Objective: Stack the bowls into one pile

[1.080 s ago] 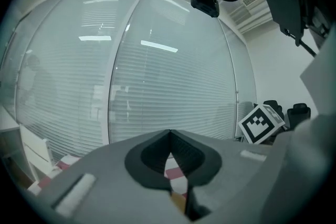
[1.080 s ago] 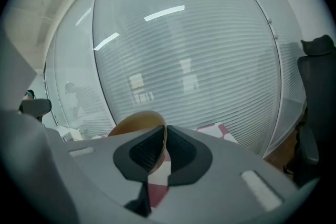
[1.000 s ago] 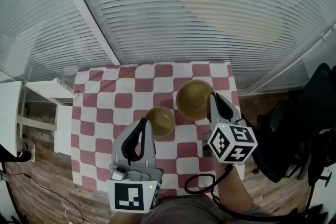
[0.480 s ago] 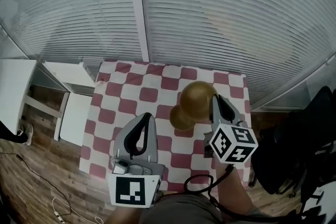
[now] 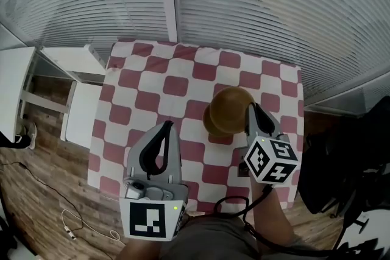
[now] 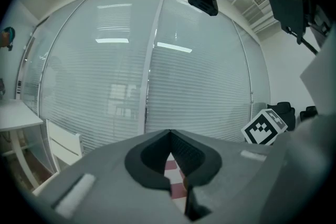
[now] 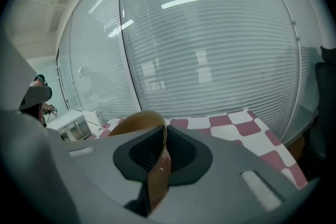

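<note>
Head view — right hand-held gripper [image 5: 251,109] pinching bowl [image 5: 228,104], left hand-held gripper [image 5: 167,125] closed.

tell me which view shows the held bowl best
Head view: the held bowl shows nearly whole. The right gripper view catches only its rim between the jaws; the left gripper view shows none of it.

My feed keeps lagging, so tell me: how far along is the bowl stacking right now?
Done: one brown bowl is picked up, its rim clamped in the right tongs. In hand: it overlaps the second bowl on the checked table in the head view; whether they touch I cannot tell. Left: seat it inside and release. The left tongs are shut, holding nothing.
</note>
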{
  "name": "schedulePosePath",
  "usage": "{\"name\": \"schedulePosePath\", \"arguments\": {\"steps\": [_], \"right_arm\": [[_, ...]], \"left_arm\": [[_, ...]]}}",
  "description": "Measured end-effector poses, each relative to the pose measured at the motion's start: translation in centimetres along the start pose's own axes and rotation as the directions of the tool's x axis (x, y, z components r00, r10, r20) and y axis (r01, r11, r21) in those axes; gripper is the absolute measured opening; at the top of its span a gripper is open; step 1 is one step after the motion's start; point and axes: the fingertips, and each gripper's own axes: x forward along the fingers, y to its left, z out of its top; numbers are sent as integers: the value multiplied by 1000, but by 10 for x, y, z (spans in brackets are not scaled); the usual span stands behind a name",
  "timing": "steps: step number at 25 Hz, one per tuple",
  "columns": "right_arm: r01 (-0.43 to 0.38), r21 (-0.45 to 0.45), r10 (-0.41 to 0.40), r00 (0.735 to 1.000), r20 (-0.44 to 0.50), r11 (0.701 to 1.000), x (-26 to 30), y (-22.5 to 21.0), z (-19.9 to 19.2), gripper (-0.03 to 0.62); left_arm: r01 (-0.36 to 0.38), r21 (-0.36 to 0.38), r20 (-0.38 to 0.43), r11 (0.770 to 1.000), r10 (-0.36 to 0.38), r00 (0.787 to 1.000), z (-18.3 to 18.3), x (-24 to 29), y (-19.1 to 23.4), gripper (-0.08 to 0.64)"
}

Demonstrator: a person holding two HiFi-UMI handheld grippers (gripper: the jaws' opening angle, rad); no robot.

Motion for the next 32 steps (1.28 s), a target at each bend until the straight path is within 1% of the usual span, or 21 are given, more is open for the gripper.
{"name": "schedulePosePath", "arguments": {"steps": [2, 7, 13, 18, 23, 26, 29, 32], "right_arm": [[6, -1, -6, 999, -33, 1000, 9, -4, -15, 44], [16, -14, -17, 995, -98, 1000, 26, -9, -48, 46], [23, -62, -32, 990, -141, 998, 34, -5, -72, 48], [32, -98, -46, 989, -141, 995, 39, -6, -77, 58], [37, -105, -51, 990, -130, 994, 39, -7, -77, 95], [50, -102, -61, 993, -105, 993, 35, -10, -69, 95], [49, -106, -55, 997, -59, 993, 24, -6, -50, 92], [30, -105, -28, 999, 15, 994, 7, 5, -19, 84]], "left_arm": [[-4, -19, -52, 1000, 3, 999, -18, 4, 1, 0], [-20, -29, -118, 999, 16, 993, -49, 11, 8, 0], [-25, -47, -152, 999, 18, 988, -69, 15, 12, 0], [-28, -72, -187, 997, 14, 982, -82, 13, 13, 0], [-32, -69, -188, 997, 18, 982, -83, 10, 16, 0], [-32, -49, -160, 998, 24, 987, -73, 10, 17, 0], [-28, -27, -123, 999, 24, 992, -55, 7, 15, 0], [-16, 0, -73, 1000, 16, 997, -29, 3, 9, 0]]}}
